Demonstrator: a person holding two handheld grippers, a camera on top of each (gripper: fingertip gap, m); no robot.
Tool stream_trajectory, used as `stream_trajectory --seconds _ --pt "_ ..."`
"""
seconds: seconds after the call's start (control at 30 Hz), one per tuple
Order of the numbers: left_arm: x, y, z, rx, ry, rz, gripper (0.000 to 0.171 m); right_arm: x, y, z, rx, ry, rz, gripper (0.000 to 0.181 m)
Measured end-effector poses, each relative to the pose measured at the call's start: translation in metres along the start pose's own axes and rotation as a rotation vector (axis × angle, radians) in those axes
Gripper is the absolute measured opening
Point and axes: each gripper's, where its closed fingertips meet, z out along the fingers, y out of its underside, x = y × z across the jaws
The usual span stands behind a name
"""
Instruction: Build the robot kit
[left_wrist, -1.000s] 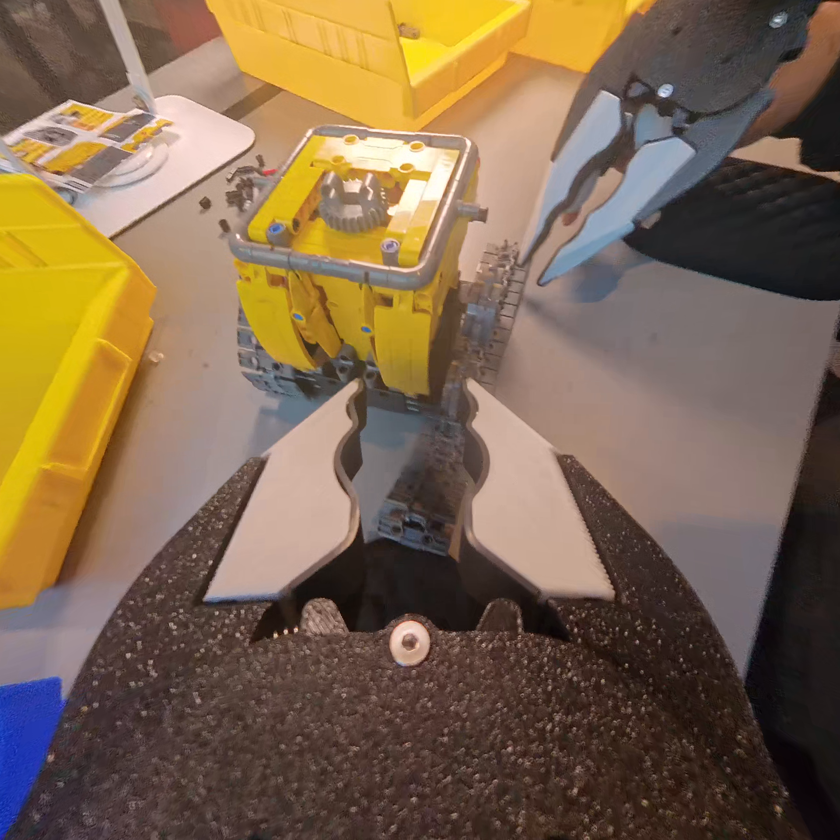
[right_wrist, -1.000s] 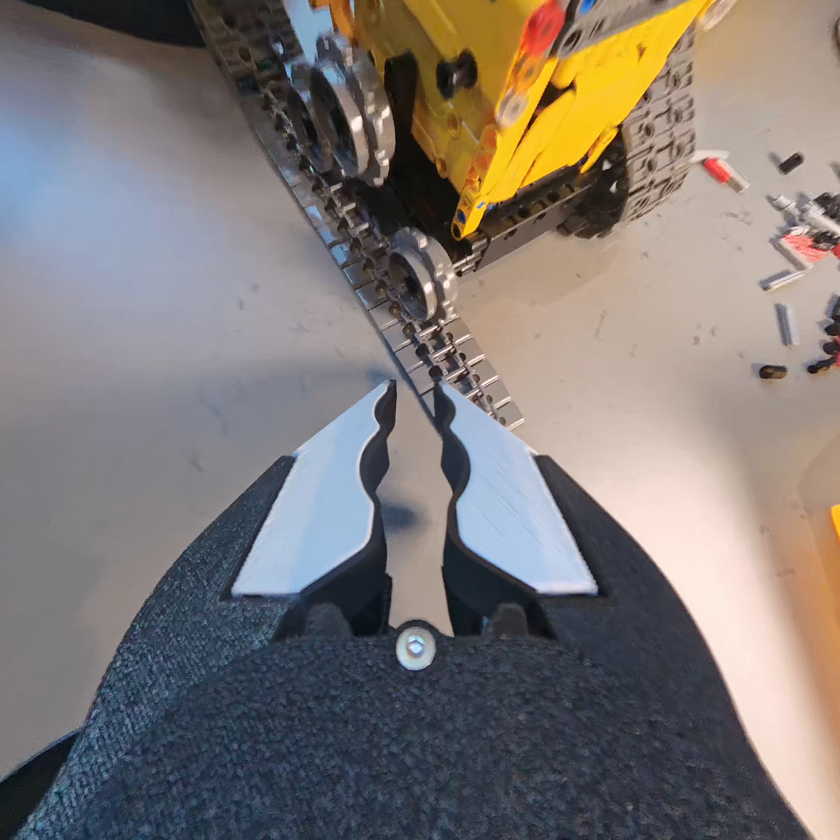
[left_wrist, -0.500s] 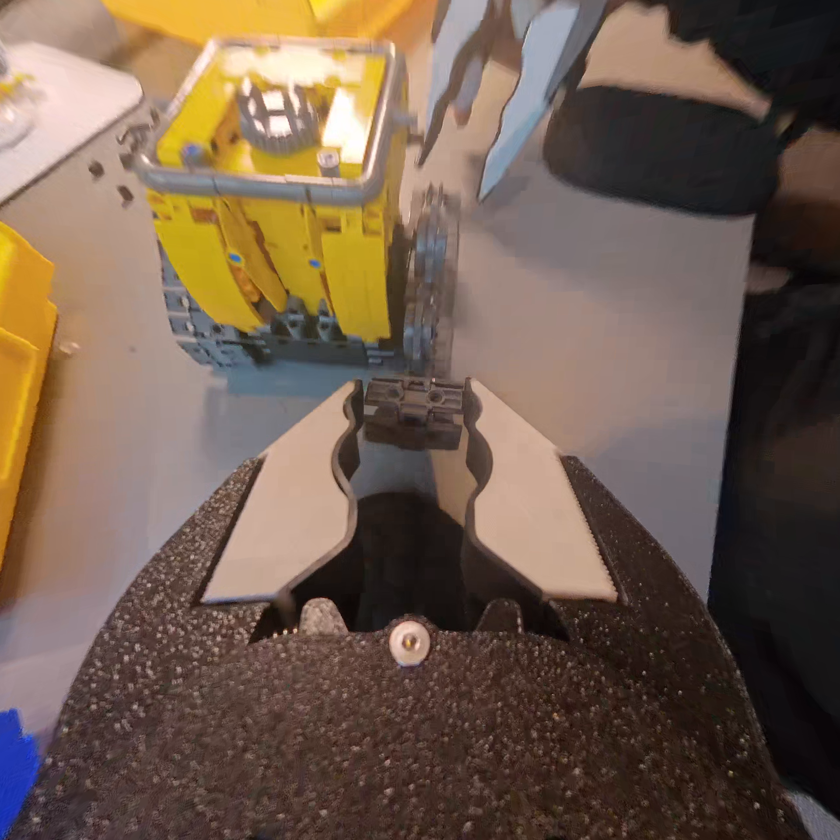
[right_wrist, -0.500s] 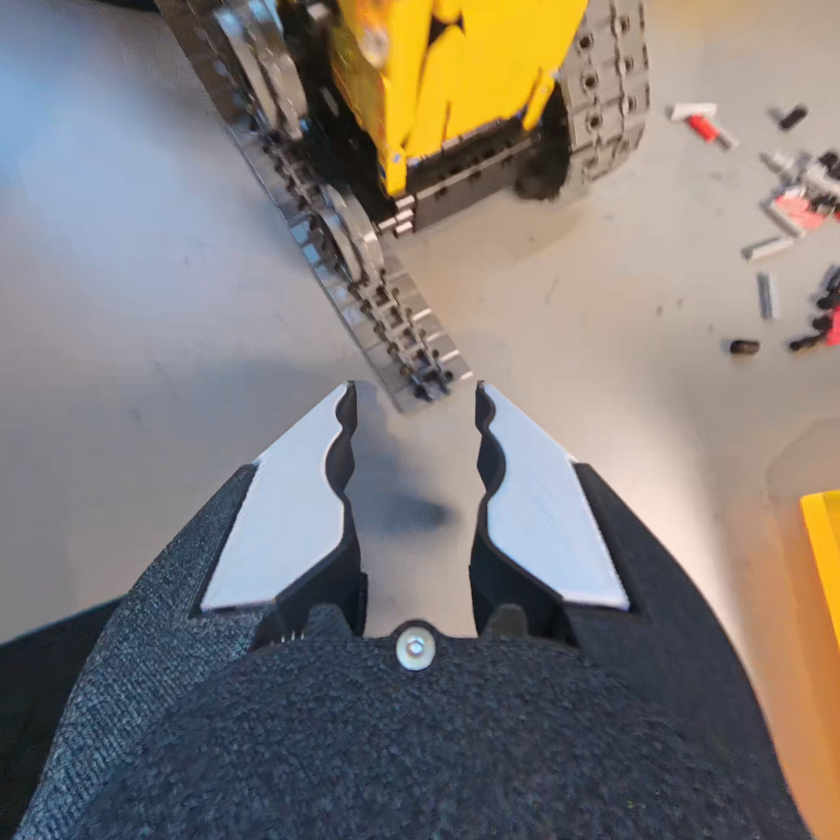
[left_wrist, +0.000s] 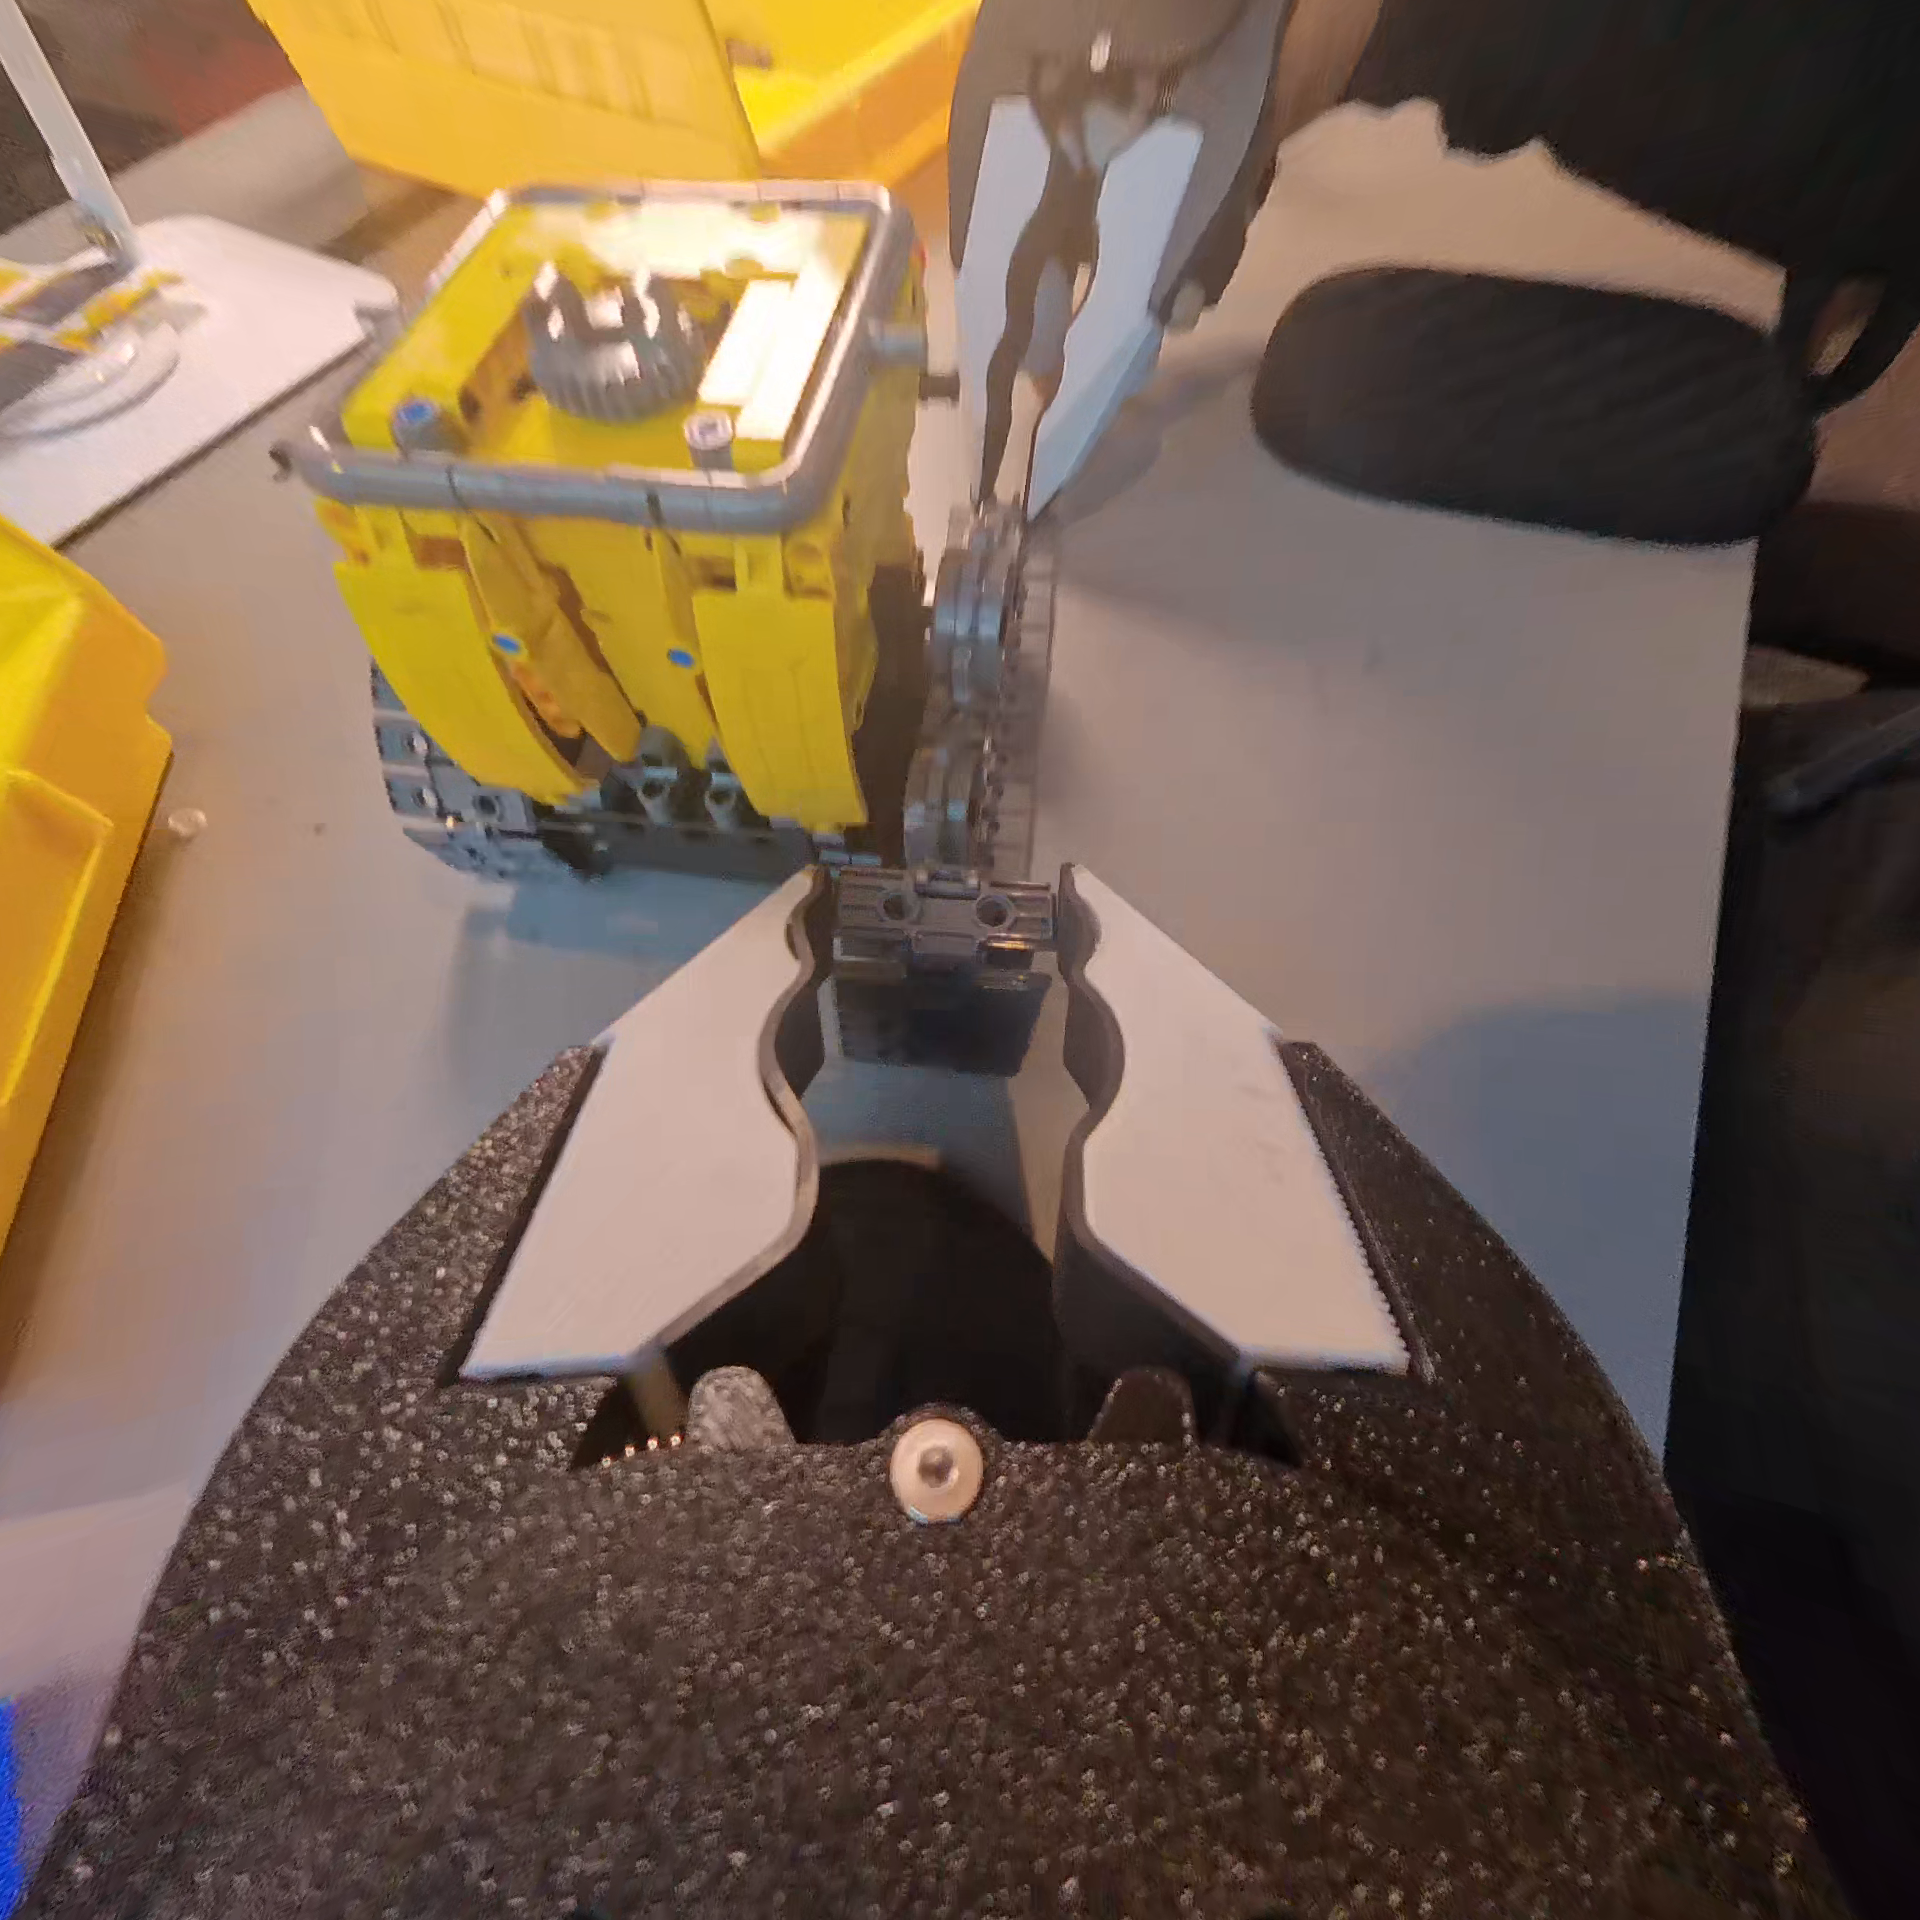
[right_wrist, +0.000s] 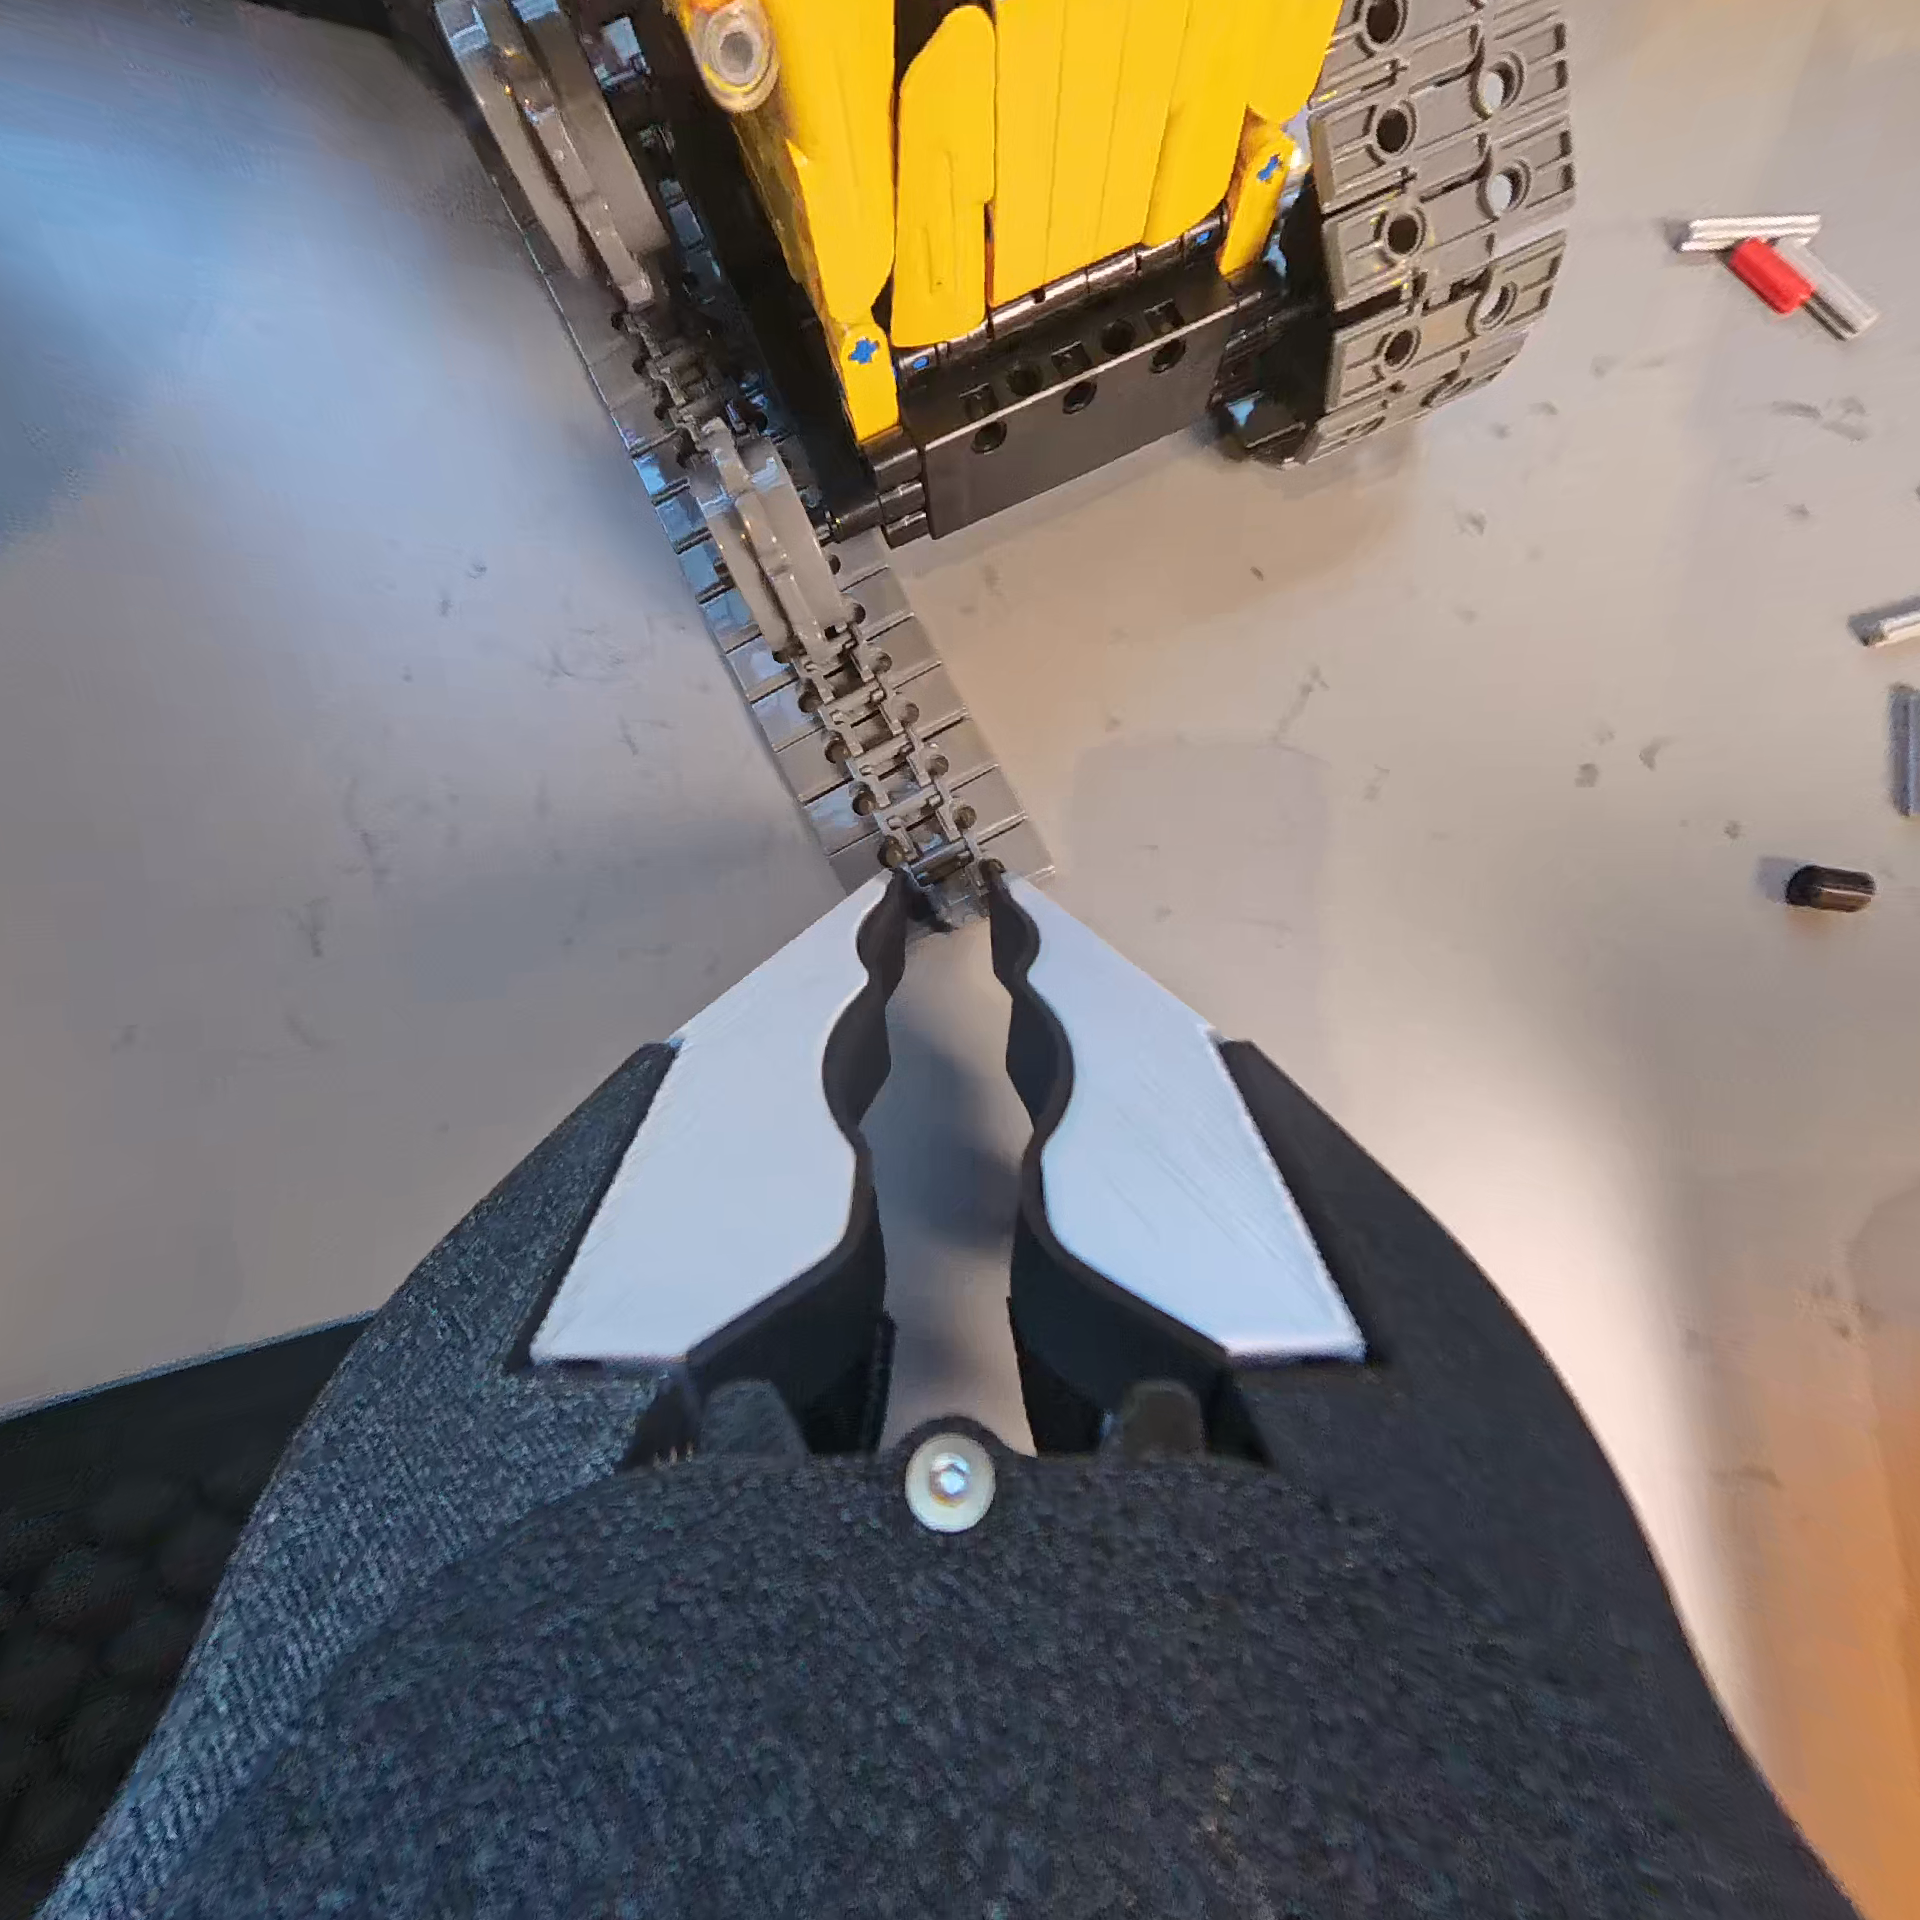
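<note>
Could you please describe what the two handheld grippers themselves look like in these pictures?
The left gripper has a black speckled, grainy body, two pale grey pointed fingers with wavy black inner edges, and a silver screw at the centre. The right gripper is alike, with a dark grey textured body and whiter fingers. No cables show.

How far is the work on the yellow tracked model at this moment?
Done: one grey track is wrapped closed around its side of the yellow model. In hand: the other track lies as an open strip under its wheels, with the left gripper shut on the near end and the right gripper on the far end. Left: its ends are not joined, and small loose parts lie on the table.
</note>
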Motion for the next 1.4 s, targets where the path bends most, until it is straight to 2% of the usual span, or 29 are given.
stream_trajectory --seconds 0.13,0.2,0.33,0.47,0.6,0.67,0.83,0.87,0.97,1.07,1.13,1.23,1.3,1.4 --pt "-0.002 0.033 -0.003 -0.170 -0.040 0.040 0.042 -0.003 -0.001 -0.003 0.029 0.019 0.006 0.015" --pt "0.000 0.044 -0.009 -0.233 -0.026 0.029 0.050 -0.003 -0.002 -0.008 0.041 0.034 -0.002 0.015" --pt "-0.002 0.017 -0.021 -0.109 -0.023 -0.021 0.051 -0.005 -0.010 -0.021 0.056 0.065 -0.030 0.014" --pt "-0.023 -0.018 -0.018 0.008 -0.114 -0.019 0.052 -0.006 -0.025 -0.034 0.069 0.109 -0.087 0.014" --pt "-0.038 -0.034 -0.003 -0.004 -0.161 -0.015 0.051 -0.006 -0.036 -0.041 0.046 0.142 -0.140 0.013" --pt "-0.039 -0.037 0.006 -0.014 -0.150 -0.009 0.050 -0.005 -0.046 -0.045 0.065 0.170 -0.169 0.000" --pt "-0.037 -0.039 0.021 -0.043 -0.140 0.027 0.048 -0.005 -0.045 -0.054 -0.019 0.212 -0.232 0.000" --pt "-0.036 -0.039 0.022 -0.042 -0.145 0.038 0.047 -0.003 -0.040 -0.052 -0.030 0.208 -0.212 0.003" --pt "-0.033 -0.039 0.021 -0.026 -0.135 0.036 0.040 -0.002 -0.016 -0.038 -0.052 0.130 -0.125 0.031" --pt "-0.033 -0.037 0.020 -0.006 -0.130 0.021 0.031 0.005 0.007 -0.022 -0.076 0.078 -0.089 0.038" --pt "-0.036 -0.035 0.017 -0.007 -0.142 0.026 0.030 0.006 0.010 -0.013 -0.055 0.026 -0.065 0.039" --pt "-0.037 -0.034 0.017 -0.007 -0.135 0.017 0.029 0.003 0.010 -0.007 -0.048 -0.026 -0.082 0.031" --pt "-0.038 -0.034 0.016 -0.006 -0.133 0.011 0.029 0.005 0.012 -0.009 -0.070 -0.026 -0.095 0.016" --pt "-0.039 -0.034 0.017 0.001 -0.129 0.004 0.029 0.003 0.013 -0.009 -0.078 -0.018 -0.130 0.012"
